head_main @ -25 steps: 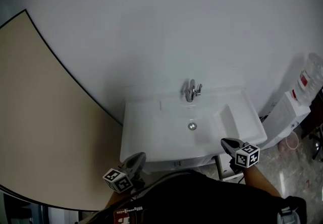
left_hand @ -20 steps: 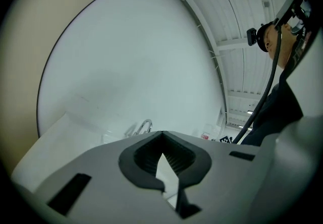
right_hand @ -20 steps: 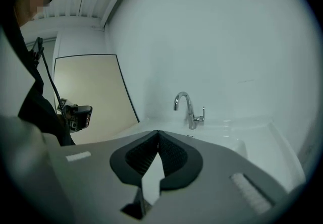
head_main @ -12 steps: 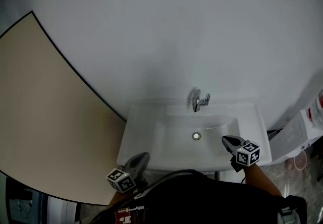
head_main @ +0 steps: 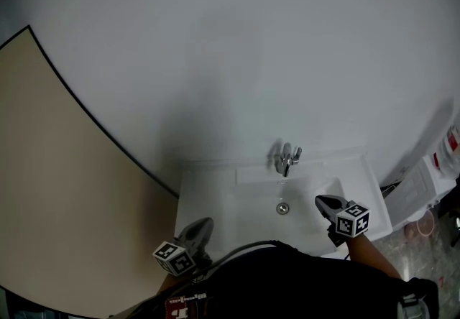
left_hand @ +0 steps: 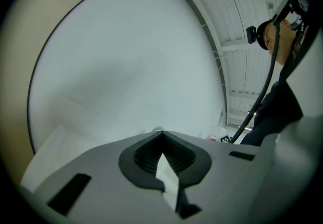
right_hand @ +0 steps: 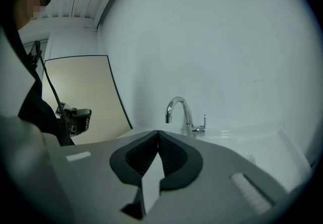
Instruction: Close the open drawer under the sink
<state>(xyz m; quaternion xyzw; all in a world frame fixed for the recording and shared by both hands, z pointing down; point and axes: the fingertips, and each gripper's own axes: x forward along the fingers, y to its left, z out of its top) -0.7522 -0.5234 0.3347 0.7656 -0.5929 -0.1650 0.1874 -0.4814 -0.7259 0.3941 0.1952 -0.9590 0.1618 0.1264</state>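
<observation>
The white sink (head_main: 237, 202) stands against the wall, with its chrome faucet (head_main: 287, 158) at the back and the drain (head_main: 282, 207) in the basin. The drawer under it is hidden by the sink top and my dark-clothed body. My left gripper (head_main: 203, 223) hovers at the sink's front left corner, shut and empty. In the left gripper view, the left gripper (left_hand: 160, 132) faces the bare wall. Over the basin's front right, my right gripper (head_main: 321, 200) is also shut with nothing in it. In the right gripper view, the right gripper (right_hand: 157, 131) points at the faucet (right_hand: 180, 114).
A beige panel (head_main: 65, 188) with a dark edge fills the left side. White appliances (head_main: 420, 192) stand on the floor right of the sink. The white wall (head_main: 237, 59) rises close behind the faucet.
Both grippers moved forward toward the wall. The sink slid lower in the head view, and the part below its front rim that showed a second ago is now out of sight.
</observation>
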